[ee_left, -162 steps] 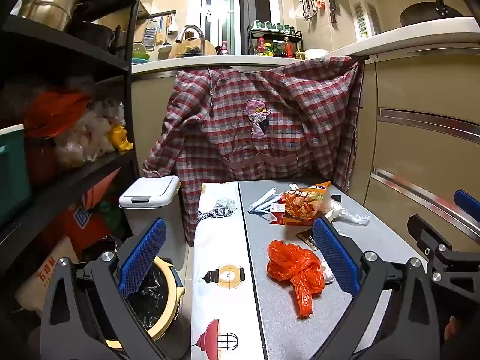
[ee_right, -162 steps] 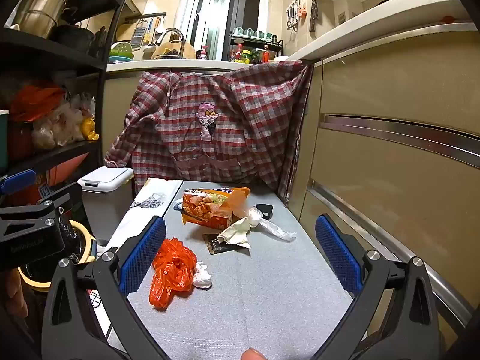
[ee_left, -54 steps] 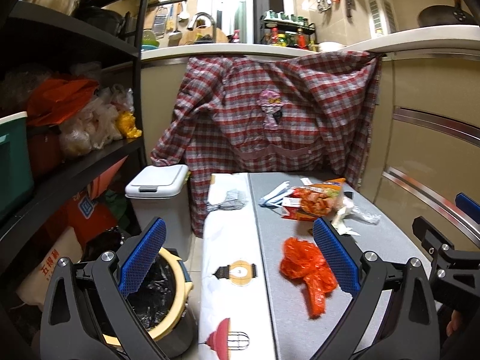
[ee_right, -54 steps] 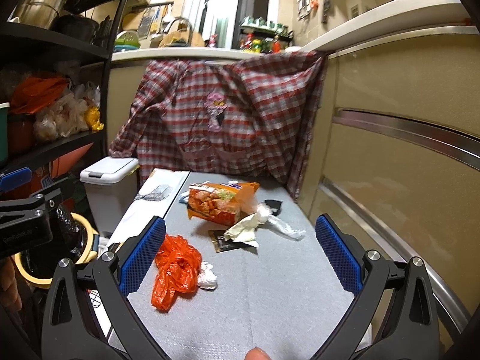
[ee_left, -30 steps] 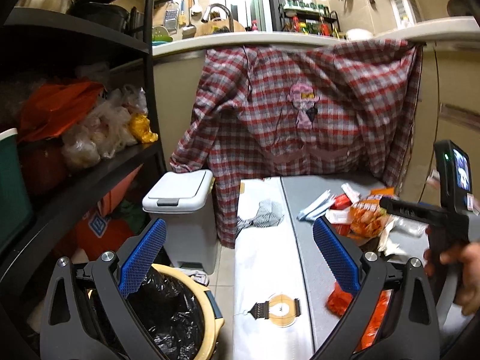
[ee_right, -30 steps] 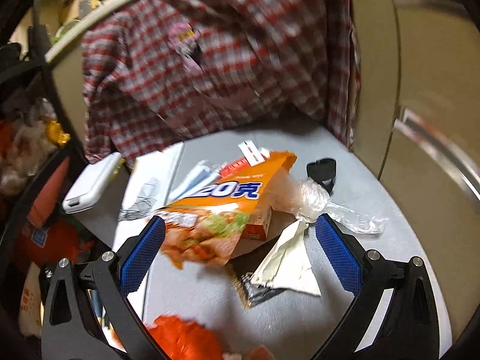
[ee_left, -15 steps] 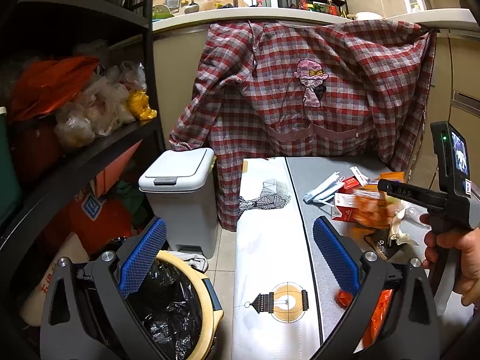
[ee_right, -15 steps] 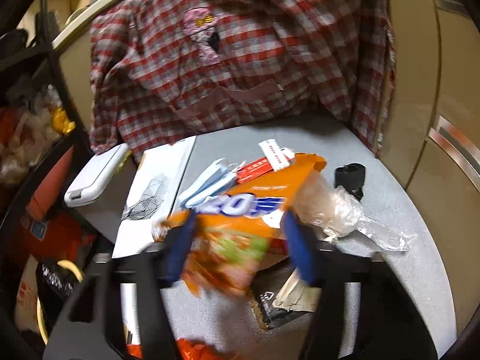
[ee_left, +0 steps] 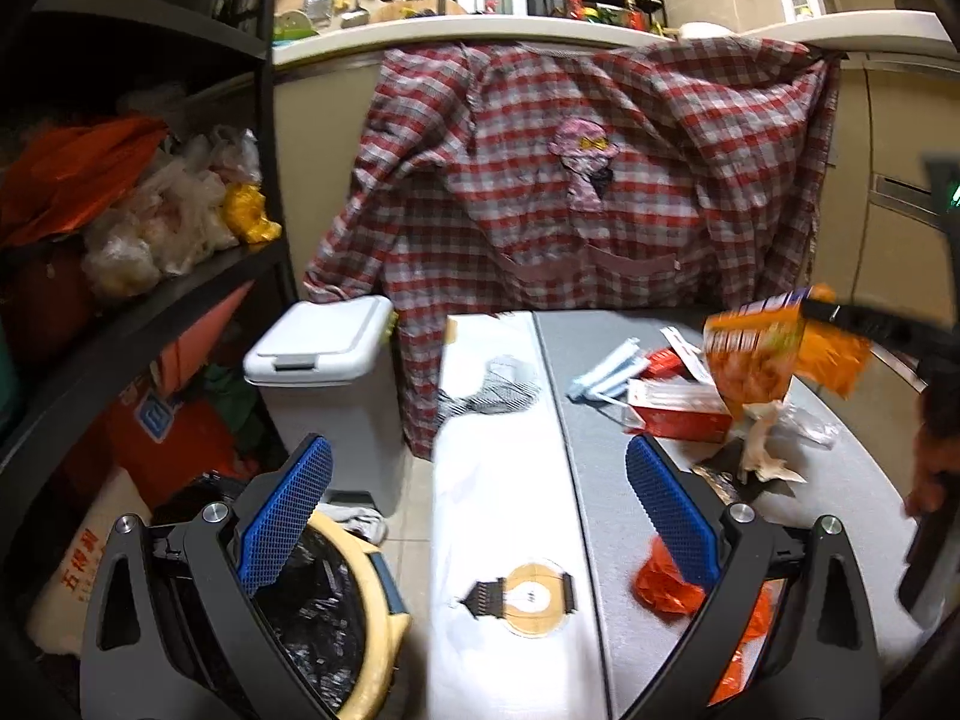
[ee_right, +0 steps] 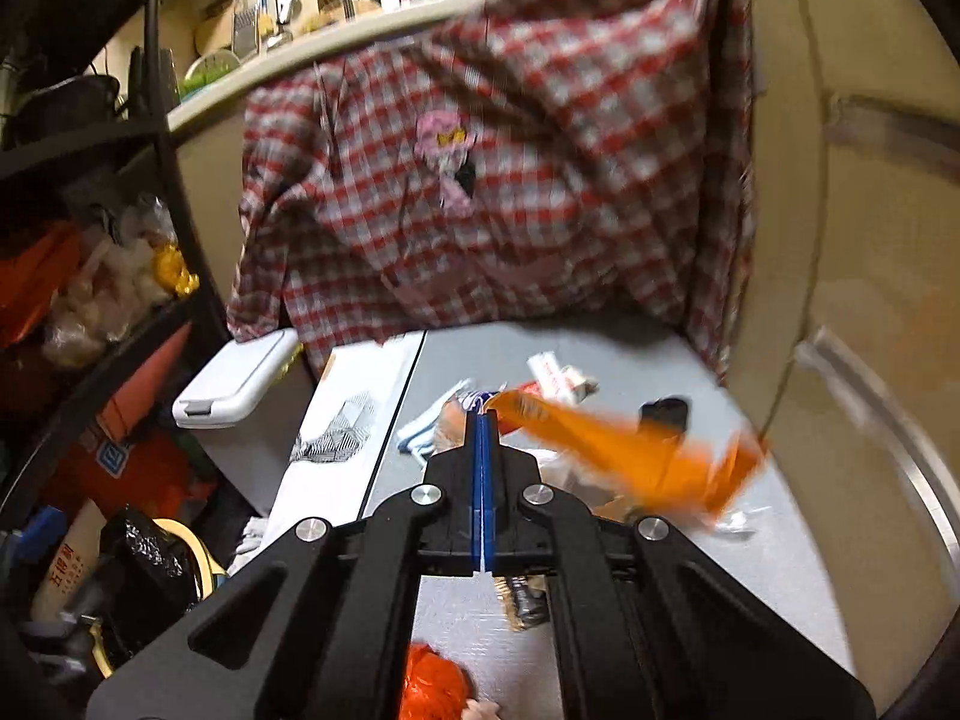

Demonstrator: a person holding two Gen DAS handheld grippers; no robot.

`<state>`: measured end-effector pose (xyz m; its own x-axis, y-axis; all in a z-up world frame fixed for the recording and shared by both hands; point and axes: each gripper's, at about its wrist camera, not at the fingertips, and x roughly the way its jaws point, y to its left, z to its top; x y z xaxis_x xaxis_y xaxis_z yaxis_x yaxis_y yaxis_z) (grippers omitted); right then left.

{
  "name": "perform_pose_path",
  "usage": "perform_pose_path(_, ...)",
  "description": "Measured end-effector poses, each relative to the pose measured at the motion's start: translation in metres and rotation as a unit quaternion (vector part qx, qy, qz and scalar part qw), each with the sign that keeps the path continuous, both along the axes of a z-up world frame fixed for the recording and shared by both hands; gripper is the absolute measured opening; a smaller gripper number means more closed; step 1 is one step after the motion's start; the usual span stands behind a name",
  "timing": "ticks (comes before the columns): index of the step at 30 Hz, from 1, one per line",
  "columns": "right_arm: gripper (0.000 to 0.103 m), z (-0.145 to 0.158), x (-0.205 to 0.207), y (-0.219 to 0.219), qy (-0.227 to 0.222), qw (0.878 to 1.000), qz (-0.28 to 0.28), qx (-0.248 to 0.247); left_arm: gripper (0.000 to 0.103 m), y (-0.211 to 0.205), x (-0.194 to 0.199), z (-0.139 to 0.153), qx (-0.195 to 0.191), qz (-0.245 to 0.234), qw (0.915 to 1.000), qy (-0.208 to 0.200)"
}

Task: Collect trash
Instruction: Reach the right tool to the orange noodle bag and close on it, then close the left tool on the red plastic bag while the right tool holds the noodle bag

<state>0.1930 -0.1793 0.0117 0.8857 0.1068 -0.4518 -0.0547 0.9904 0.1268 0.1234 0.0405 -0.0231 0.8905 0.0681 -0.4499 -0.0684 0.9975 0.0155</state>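
Note:
My right gripper (ee_right: pixel 483 420) is shut on the orange snack bag (ee_right: pixel 630 462) and holds it lifted above the grey table (ee_right: pixel 750 570). The bag also shows in the left wrist view (ee_left: pixel 774 348), hanging in the air with the right gripper (ee_left: pixel 807 307) clamped on it. My left gripper (ee_left: pixel 474 510) is open and empty, low over the table's left edge above the yellow-rimmed bin with a black liner (ee_left: pixel 336 624). A red plastic bag (ee_left: pixel 666 582), a red and white carton (ee_left: pixel 678 405), crumpled tissue (ee_left: pixel 762 450) and blue-white wrappers (ee_left: pixel 606 375) lie on the table.
A white lidded bin (ee_left: pixel 330 384) stands left of the table. A white cloth with printed lamps (ee_left: pixel 510 510) covers the table's left strip. A plaid shirt (ee_left: pixel 588 180) hangs behind. Black shelves with bags (ee_left: pixel 120 210) line the left. Cabinets (ee_right: pixel 870 240) stand right.
My right gripper closed on the orange snack bag and lifted it off the table. The left gripper stayed open beside the bin, shifted slightly.

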Motion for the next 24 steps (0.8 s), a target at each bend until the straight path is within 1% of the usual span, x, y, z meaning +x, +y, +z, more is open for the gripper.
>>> perform_pose_path(4,0.0,0.014,-0.033,-0.01,-0.023,1.0,-0.015,-0.013,0.095,-0.013,0.003,-0.007,-0.016,-0.03,0.9994,0.01)
perform_pose_path(6,0.0,0.014,-0.045,-0.016,-0.021,0.999,-0.023,-0.019,0.095,-0.021,0.004,-0.011,-0.017,-0.044,0.9988,0.013)
perform_pose_path(9,0.0,0.01,-0.059,-0.027,-0.012,0.999,-0.032,-0.014,0.095,-0.034,0.005,-0.019,-0.023,-0.067,0.9973,0.02)
perform_pose_path(15,0.0,0.002,-0.073,-0.035,-0.005,0.999,-0.037,-0.017,0.094,-0.06,0.022,-0.037,-0.042,-0.098,0.9926,0.058)
perform_pose_path(20,0.0,-0.002,-0.075,-0.037,0.0,0.999,-0.036,-0.022,0.083,-0.069,0.035,-0.055,-0.062,-0.099,0.9882,0.098)
perform_pose_path(23,0.0,-0.006,-0.074,-0.039,0.004,0.999,-0.038,-0.03,0.071,-0.07,0.039,-0.061,-0.072,-0.099,0.9861,0.112)
perform_pose_path(24,0.0,-0.008,-0.072,-0.04,0.009,0.999,-0.04,-0.032,0.062,-0.07,0.041,-0.064,-0.073,-0.101,0.9854,0.116)
